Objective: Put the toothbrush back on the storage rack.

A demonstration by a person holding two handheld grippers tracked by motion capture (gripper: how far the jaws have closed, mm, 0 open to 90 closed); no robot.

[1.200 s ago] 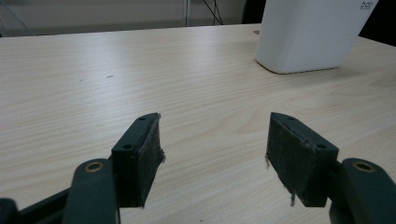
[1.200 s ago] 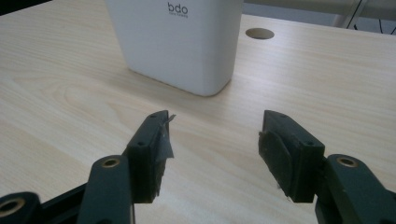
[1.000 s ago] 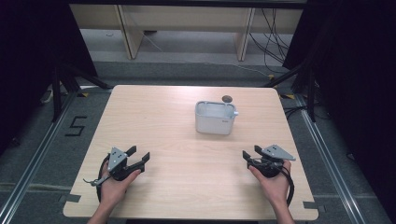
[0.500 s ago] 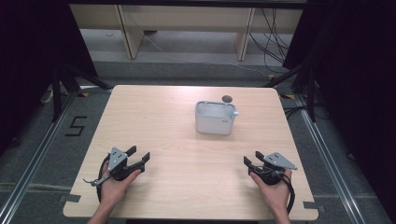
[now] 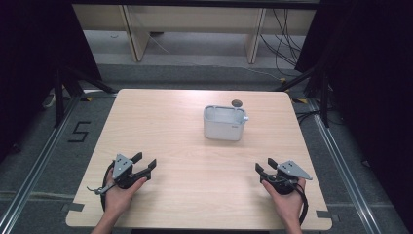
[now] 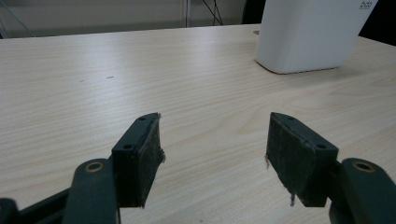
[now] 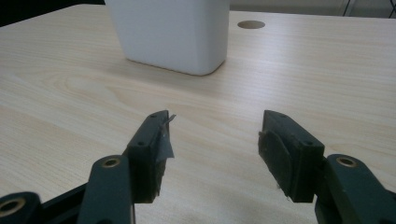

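So the only real thing on the light wooden table (image 5: 160,122) is a white, boxy plastic container with rounded corners (image 5: 224,123), open at the top. It sits upright toward the far side, a bit right of centre, with a small dark round hole (image 5: 236,103) in the tabletop just behind it.

Both grippers sit at the near edge, well apart from each other and from the container. The left gripper (image 5: 144,164) has its jaws spread wide with nothing between them, and so does the right gripper (image 5: 264,169). Bare wood shows through both gaps in the gripper views.

The bit that matters: the container lies forward of both claws. From the left gripper it's ahead and off to the right (image 6: 310,35); from the right gripper it's ahead and slightly left (image 7: 170,32). It isn't centred between either pair of jaws. I'd say the right one is a little nearer, since the box sits on that half of the table.

Its footprint looks slightly wider across than deep, so a grab across the shorter front-to-back span seems easiest, though I can't tell whether the jaws would span it.
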